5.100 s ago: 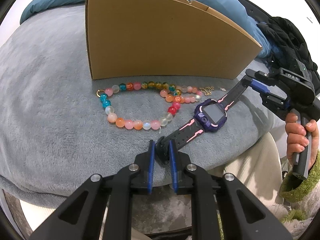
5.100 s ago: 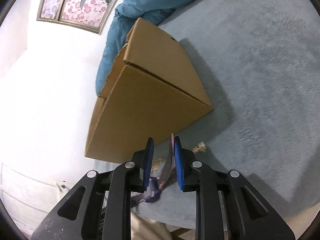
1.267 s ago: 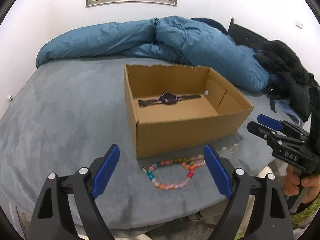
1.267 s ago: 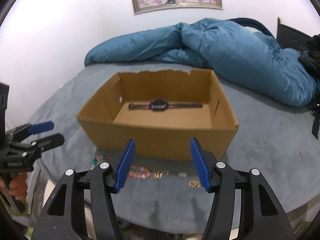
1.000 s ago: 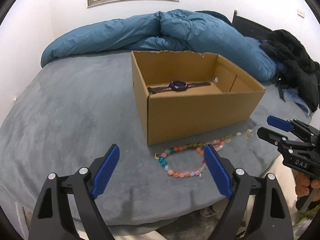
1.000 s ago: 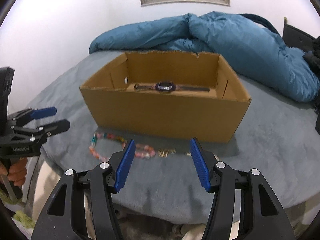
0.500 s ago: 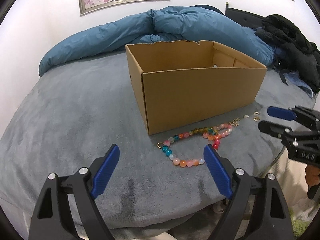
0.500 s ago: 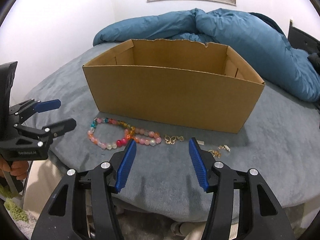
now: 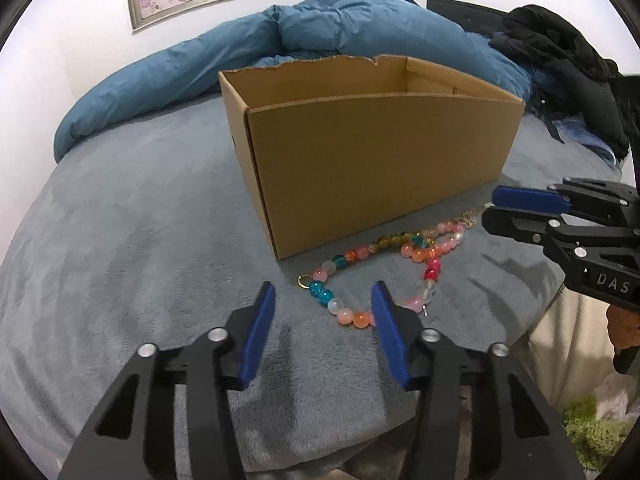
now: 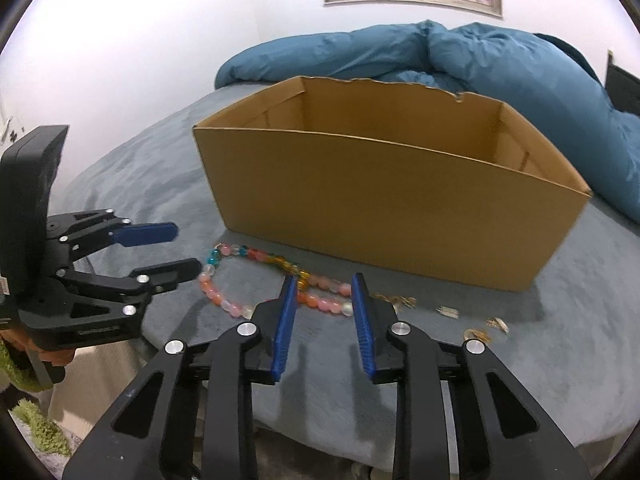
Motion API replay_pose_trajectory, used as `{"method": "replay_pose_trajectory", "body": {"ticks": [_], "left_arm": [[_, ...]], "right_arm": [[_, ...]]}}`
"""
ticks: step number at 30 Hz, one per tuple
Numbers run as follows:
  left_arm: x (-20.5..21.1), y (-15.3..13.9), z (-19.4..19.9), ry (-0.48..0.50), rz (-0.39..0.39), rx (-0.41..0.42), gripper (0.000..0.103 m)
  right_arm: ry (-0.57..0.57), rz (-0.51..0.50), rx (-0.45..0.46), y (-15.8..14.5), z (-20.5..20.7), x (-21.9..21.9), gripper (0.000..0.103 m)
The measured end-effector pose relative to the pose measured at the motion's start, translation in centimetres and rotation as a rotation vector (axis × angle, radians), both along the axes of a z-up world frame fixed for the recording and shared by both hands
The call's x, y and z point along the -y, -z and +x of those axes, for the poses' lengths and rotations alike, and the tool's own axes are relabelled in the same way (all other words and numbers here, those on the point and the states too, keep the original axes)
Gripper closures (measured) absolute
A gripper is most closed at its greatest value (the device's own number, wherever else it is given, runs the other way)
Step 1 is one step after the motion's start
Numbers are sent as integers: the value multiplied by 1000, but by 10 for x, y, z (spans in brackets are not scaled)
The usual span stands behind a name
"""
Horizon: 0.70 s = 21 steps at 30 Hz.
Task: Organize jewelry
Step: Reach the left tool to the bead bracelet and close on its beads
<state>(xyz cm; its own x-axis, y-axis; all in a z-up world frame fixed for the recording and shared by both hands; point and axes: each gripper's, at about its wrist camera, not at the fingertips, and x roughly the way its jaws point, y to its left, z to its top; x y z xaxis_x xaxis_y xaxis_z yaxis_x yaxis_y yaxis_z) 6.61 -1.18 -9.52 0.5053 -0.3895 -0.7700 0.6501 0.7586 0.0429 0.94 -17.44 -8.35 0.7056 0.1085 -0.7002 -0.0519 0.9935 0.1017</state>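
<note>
A string of coloured beads (image 9: 362, 253) (image 10: 218, 298) lies looped on the grey bed cover in front of the open cardboard box (image 9: 380, 160) (image 10: 380, 200). My left gripper (image 9: 322, 296) (image 10: 186, 249) hangs low over the loop's left end. Its jaws are closing and the pads touch nothing. My right gripper (image 10: 324, 284) (image 9: 491, 209) is at the loop's right end, also closing, with beads showing in the gap but not pinched. Small gold pieces (image 10: 400, 300) (image 9: 468, 216) lie to the right of the beads. The box floor is hidden.
A rumpled blue duvet (image 9: 360, 32) (image 10: 480, 52) lies behind the box, with black clothes (image 9: 560, 52) at the far right. The bed's front edge runs just under both grippers. A green rug (image 9: 592, 432) is on the floor below.
Both grippers have sunk towards the beads and their jaws have narrowed. The box now shows side-on, so the watch inside has dropped out of sight.
</note>
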Motion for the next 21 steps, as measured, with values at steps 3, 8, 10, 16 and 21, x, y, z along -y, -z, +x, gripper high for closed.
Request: {"method": "replay_pose_trajectory", "body": {"ticks": [3, 8, 10, 16, 21], "left_arm": [[2, 5, 3, 15, 11, -8, 68], [6, 14, 9, 30, 18, -40, 77], [8, 17, 11, 35, 18, -50, 79], [8, 20, 15, 22, 8, -84, 80], [3, 17, 20, 4, -11, -130, 80]], "right_arm": [[-25, -13, -8, 5, 9, -7, 82], [-43, -29, -22, 13, 19, -14, 84], [-46, -30, -32, 17, 24, -14, 85], [-64, -30, -68, 27, 30, -16, 89], [-80, -16, -88, 31, 34, -18, 89]]}}
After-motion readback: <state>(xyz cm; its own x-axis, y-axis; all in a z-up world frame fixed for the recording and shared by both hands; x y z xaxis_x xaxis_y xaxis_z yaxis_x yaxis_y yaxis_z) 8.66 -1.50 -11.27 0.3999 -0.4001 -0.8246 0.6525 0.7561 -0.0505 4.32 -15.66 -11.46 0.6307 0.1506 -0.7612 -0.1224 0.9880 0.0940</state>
